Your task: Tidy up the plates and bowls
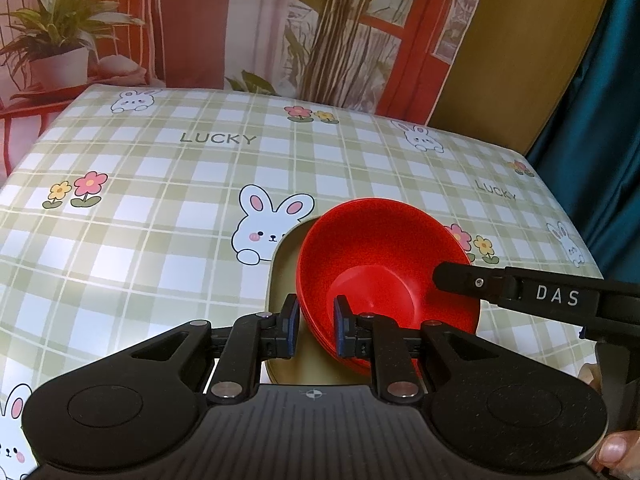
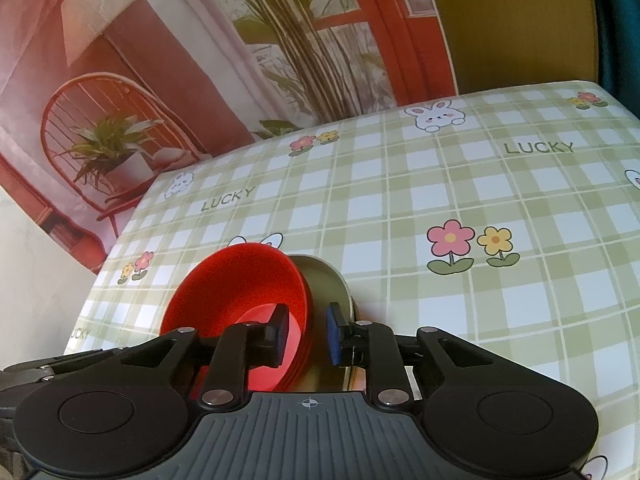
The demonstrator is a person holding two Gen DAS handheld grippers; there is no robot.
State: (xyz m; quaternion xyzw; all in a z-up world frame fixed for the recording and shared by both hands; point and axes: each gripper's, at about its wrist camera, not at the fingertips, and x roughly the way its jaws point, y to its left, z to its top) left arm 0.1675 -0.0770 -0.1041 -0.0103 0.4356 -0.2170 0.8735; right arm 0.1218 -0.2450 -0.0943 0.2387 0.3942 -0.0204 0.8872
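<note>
Straddled by both grippers, the rim of the red bowls (image 1: 384,264) is seen between slightly parted pads. These stacked bowls sit on an olive plate (image 1: 286,280) on the checked tablecloth (image 1: 160,168). Neither the left gripper (image 1: 316,328) nor the right gripper (image 2: 306,334) visibly presses.

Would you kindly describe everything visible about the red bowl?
The glossy red plastic-looking bowl is round, with a flat circular base, and seems to be the top of a stack of red rims. It sits tilted on an olive-green plate on the checked tablecloth. The left claw and right claw each straddle its rim.
</note>
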